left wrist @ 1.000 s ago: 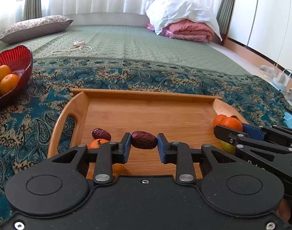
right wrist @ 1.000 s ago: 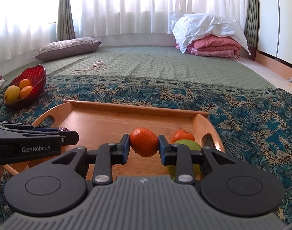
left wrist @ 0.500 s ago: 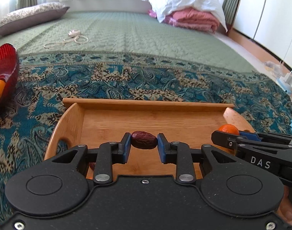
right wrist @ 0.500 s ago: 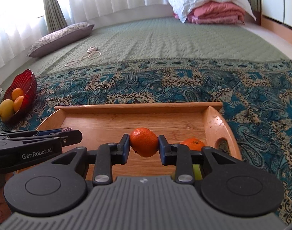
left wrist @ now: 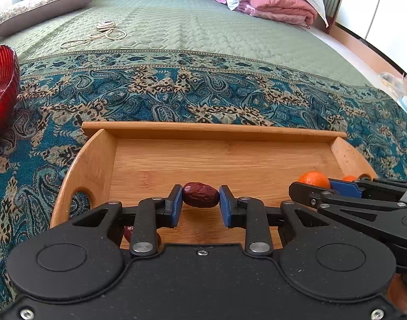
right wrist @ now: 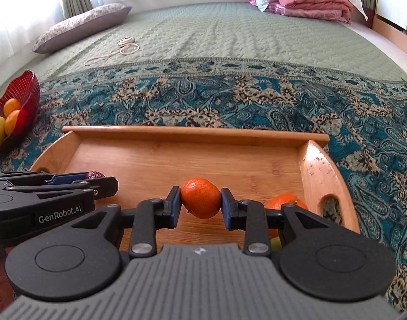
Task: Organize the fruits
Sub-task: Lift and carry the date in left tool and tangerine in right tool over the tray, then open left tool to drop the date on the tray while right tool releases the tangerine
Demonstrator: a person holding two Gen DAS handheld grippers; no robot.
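**Both grippers loaded, views tipped down over the tray**

Change, left to right: the red bowl (left wrist: 3, 85) has slid to the frame edge in the left wrist view, and the wooden tray (left wrist: 211, 132) fills more of both views than a second ago. Both cameras now look more steeply down at it. Grips are unchanged.

- Left gripper (left wrist: 200, 200): pinching a dark red date (left wrist: 200, 194) above the tray floor.
- Right gripper (right wrist: 200, 200): pinching a mandarin (right wrist: 200, 197) over the tray's right half.

My read: both fruits are picked and in transit. Destination isn't clear; the bowl already holds citrus.

Hard to see:
- Another date (left wrist: 128, 233) is mostly behind the left gripper's finger.
- A second mandarin (right wrist: 283, 200) and something green under it are half hidden by the right gripper.
- The bowl is cut off in the left view.
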